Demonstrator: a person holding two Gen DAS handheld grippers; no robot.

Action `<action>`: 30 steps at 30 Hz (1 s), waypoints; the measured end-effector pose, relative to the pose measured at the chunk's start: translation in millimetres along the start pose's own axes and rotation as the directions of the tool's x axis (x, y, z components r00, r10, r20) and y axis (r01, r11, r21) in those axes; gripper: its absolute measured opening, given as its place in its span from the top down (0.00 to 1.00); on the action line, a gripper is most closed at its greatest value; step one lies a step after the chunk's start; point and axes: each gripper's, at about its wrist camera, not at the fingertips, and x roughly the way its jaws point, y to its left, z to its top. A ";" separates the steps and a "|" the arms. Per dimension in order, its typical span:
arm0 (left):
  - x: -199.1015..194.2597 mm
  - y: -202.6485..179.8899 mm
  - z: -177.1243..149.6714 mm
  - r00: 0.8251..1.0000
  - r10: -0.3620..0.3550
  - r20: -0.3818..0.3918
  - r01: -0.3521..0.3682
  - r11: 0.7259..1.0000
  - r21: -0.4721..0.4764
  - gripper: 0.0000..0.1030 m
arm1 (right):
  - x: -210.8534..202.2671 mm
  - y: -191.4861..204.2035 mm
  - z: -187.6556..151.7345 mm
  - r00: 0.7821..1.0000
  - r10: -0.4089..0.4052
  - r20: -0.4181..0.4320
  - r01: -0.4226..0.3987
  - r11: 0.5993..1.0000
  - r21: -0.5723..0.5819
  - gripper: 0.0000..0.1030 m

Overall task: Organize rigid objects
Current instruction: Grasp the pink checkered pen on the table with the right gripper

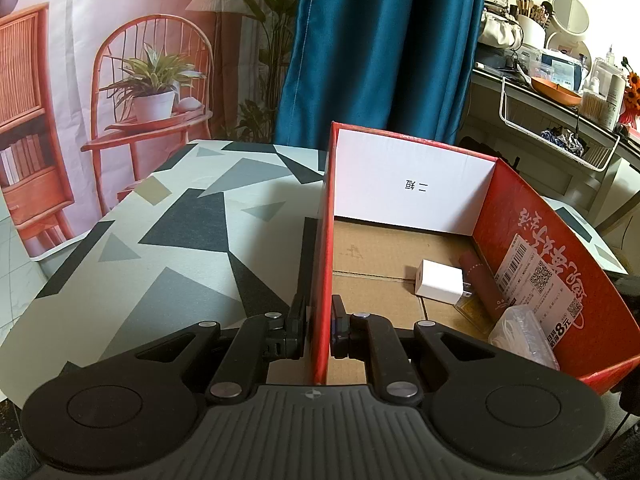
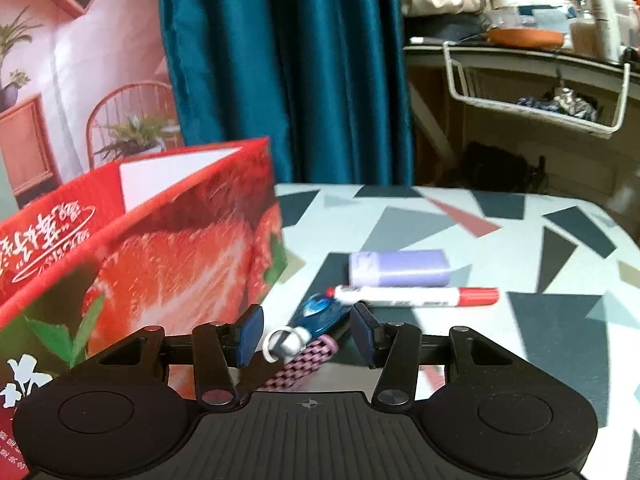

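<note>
Now our left gripper [image 1: 319, 326] pinches the red box [image 1: 520, 248] by its side wall, while our right gripper [image 2: 306, 334] hangs half open over a blue keychain [image 2: 316, 314] on the table [image 2: 560, 320], beside a marker [image 2: 412, 296].

The table [image 2: 560, 320] wears a grey-and-black triangle cloth. On it stands the red box [image 2: 180, 260]; just beside that lie a purple block [image 2: 398, 268], a red-capped marker [image 2: 416, 296], a blue gadget [image 2: 320, 312] and a pink checked strap [image 2: 308, 360].
</note>
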 end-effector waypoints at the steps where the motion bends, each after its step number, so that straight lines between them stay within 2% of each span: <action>1: 0.0 -0.1 0.0 1.000 0.000 0.000 0.000 1.000 0.000 0.86 | 3.1 3.6 -1.8 1.000 -0.008 -0.018 0.008 1.000 -0.017 0.57; 3: 0.0 0.0 0.0 1.000 0.000 0.000 0.000 1.000 0.001 0.86 | 9.6 10.3 -5.5 0.998 -0.038 -0.051 0.036 0.999 -0.040 0.60; 7: 0.3 0.5 -0.4 1.000 -0.001 0.000 0.001 1.000 0.000 0.86 | 15.1 9.9 -10.1 0.991 -0.090 -0.102 0.090 0.996 -0.005 0.65; 10: 0.3 0.7 -0.7 1.000 0.000 0.000 0.000 1.000 -0.002 0.86 | 11.0 11.1 -13.0 0.988 -0.110 -0.104 0.109 0.994 -0.016 0.66; 13: 0.4 0.6 -0.7 1.000 0.000 0.000 0.000 1.000 -0.001 0.86 | 7.2 5.9 -11.1 0.986 -0.125 -0.111 0.126 0.992 0.000 0.71; 19: 0.4 0.6 -0.7 1.000 0.000 0.000 0.000 1.000 -0.001 0.87 | 12.8 -0.3 -6.8 0.975 -0.181 -0.126 0.181 0.983 -0.007 0.72; 20: 0.5 0.7 -0.7 1.000 0.000 0.000 0.000 1.000 -0.001 0.87 | 16.6 0.0 -6.4 0.972 -0.191 -0.138 0.191 0.981 -0.012 0.75; 21: 0.5 0.6 -0.7 1.000 0.000 0.000 0.000 1.000 -0.001 0.87 | 20.9 0.3 -6.9 0.968 -0.200 -0.151 0.200 0.980 -0.016 0.83; 22: 0.6 0.7 -0.7 1.000 0.000 0.000 0.000 1.000 -0.001 0.87 | 26.2 -0.4 -7.5 0.963 -0.212 -0.168 0.213 0.977 -0.013 0.83; 30: 0.8 0.7 -0.9 1.000 0.001 0.000 -0.001 1.000 -0.001 0.86 | 44.8 -6.8 0.6 0.959 -0.241 -0.147 0.247 0.969 0.027 0.84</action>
